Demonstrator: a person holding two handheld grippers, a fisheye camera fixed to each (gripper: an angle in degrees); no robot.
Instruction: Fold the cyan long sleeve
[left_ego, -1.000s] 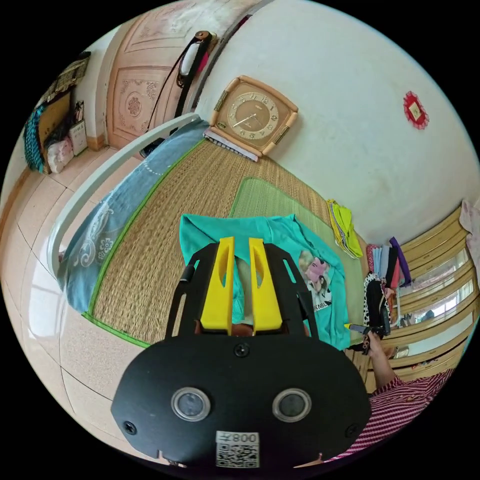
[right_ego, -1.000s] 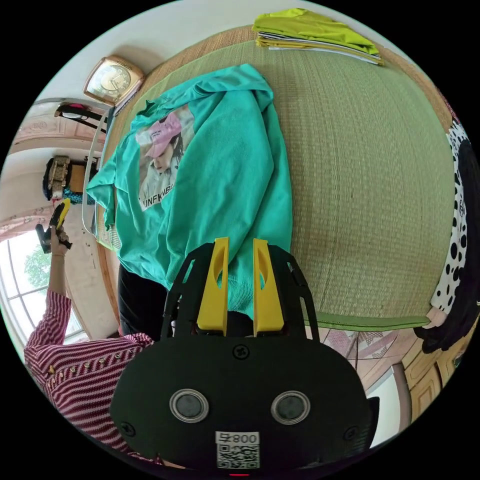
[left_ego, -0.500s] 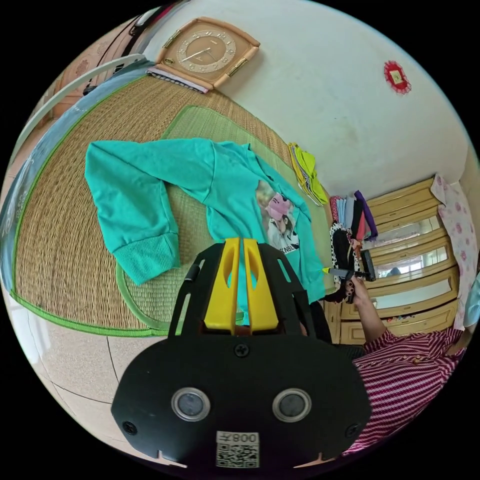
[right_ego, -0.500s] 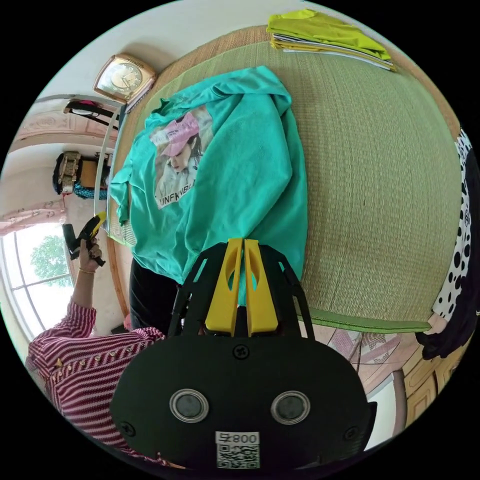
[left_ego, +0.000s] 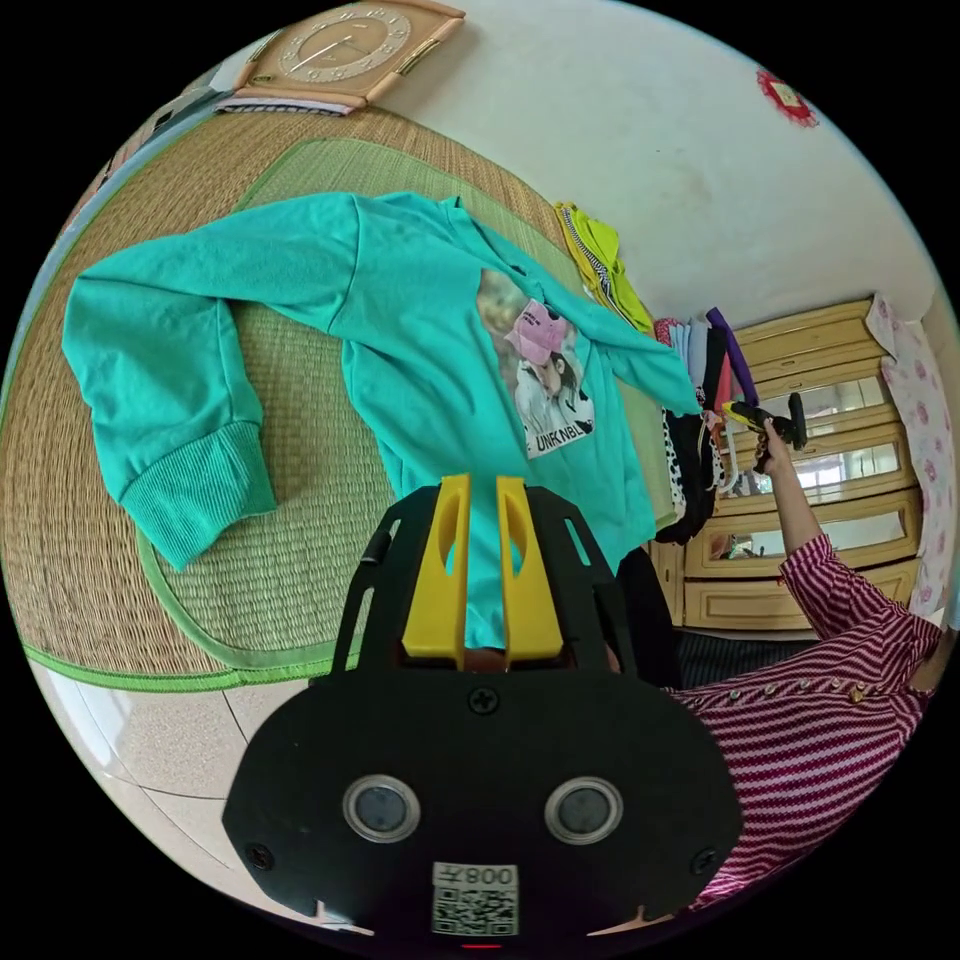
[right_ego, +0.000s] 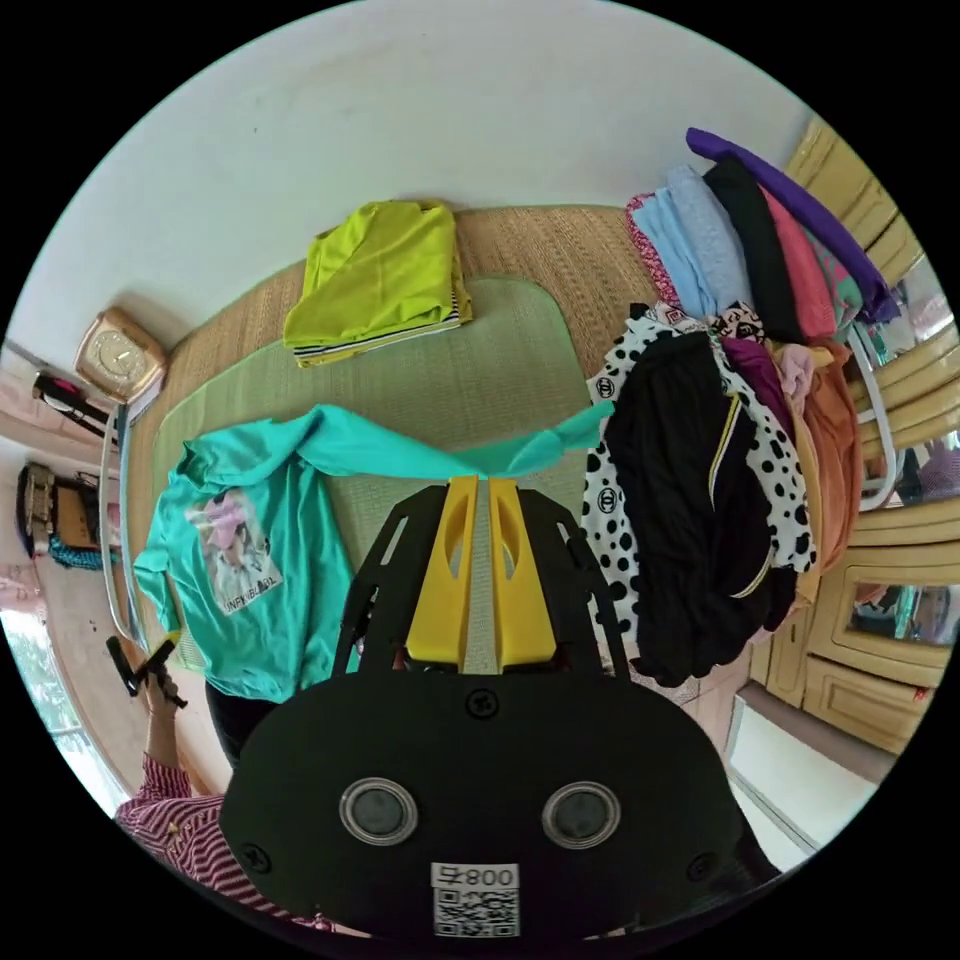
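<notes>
Stretching out, right gripper (right_ego: 478, 487) lifts cyan long sleeve (right_ego: 420, 450) taut.

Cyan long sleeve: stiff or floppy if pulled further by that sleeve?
Likely floppy: the stretched sleeve of the cyan long sleeve sags and twists toward the right gripper. Probably light; the body stays bunched on the mat. The ribbed cuff may give a thicker hold.

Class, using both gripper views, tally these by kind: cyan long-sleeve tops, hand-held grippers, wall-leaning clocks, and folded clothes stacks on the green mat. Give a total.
Cyan long sleeve top: 1
Hand-held grippers: 2, the left hand-held gripper and the right hand-held gripper
Clock: 1
Folded clothes stack, lime green on top: 1
Total: 5
</notes>
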